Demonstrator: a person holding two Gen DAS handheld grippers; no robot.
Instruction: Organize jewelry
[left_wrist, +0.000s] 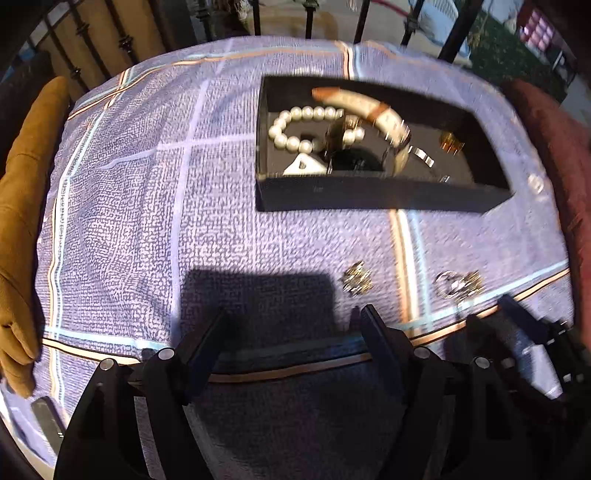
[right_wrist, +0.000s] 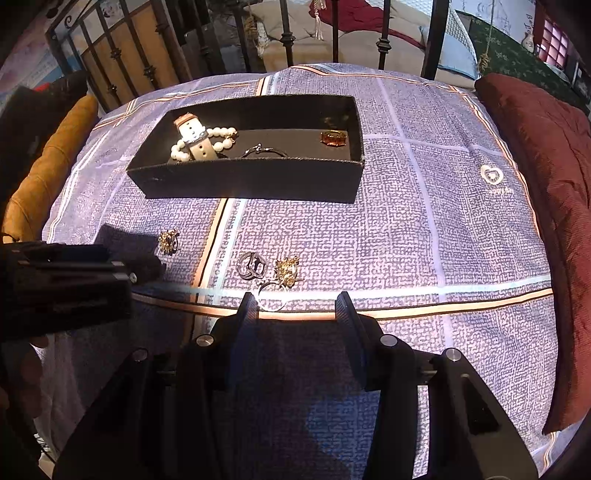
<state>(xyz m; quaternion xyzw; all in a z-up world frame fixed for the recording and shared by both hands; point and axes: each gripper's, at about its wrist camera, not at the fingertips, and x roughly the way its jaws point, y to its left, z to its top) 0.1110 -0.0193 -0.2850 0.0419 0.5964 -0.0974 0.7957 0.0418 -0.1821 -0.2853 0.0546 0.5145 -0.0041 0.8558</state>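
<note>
A black box (left_wrist: 380, 197) (right_wrist: 243, 177) sits on the purple bedspread. It holds a pearl bracelet (left_wrist: 295, 127) (right_wrist: 218, 144), a cream-strapped watch (left_wrist: 369, 107) (right_wrist: 195, 140), a silver ring (right_wrist: 264, 150) and an amber piece (left_wrist: 450, 142) (right_wrist: 333, 139). On the cloth lie a gold earring (left_wrist: 356, 278) (right_wrist: 168, 240), a silver ring (left_wrist: 448, 282) (right_wrist: 252, 265), a second gold earring (right_wrist: 287, 270) and a thin ring (right_wrist: 272, 298). My left gripper (left_wrist: 291, 325) is open and empty, behind the earring. My right gripper (right_wrist: 297, 302) is open, just behind the thin ring.
The bedspread (right_wrist: 424, 229) covers a cushion-like surface. A mustard cushion (left_wrist: 22, 221) (right_wrist: 55, 158) lies left, a maroon cushion (right_wrist: 546, 184) right. A black iron bed frame (right_wrist: 288, 37) stands behind. The left gripper body (right_wrist: 62, 288) shows at the right wrist view's left.
</note>
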